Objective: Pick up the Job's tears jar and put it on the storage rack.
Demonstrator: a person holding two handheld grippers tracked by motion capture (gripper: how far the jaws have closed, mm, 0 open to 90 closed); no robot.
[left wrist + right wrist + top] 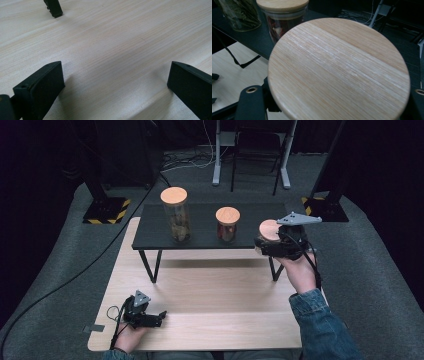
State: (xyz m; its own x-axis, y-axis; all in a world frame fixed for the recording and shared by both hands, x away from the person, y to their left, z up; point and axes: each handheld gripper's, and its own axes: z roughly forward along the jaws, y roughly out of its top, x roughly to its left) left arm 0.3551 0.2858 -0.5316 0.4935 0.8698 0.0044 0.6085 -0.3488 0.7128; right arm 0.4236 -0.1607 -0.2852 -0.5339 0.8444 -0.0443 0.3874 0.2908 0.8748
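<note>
The right gripper (265, 245) is clamped on a small jar (269, 231) with a round wooden lid (339, 70), held at the black shelf's (200, 222) right end, at about 3 o'clock from the middle jar (227, 225). The lid hides the body, so the glass below is a guess from its neighbours: stiff, smooth, breakable, likely light at this size. The grip belongs on the body under the lid, since the lid may lift off. The tall jar (176, 215) stands at 9 o'clock of the middle one. The left gripper (150, 317) rests on the table (112, 45), jaws apart and empty.
</note>
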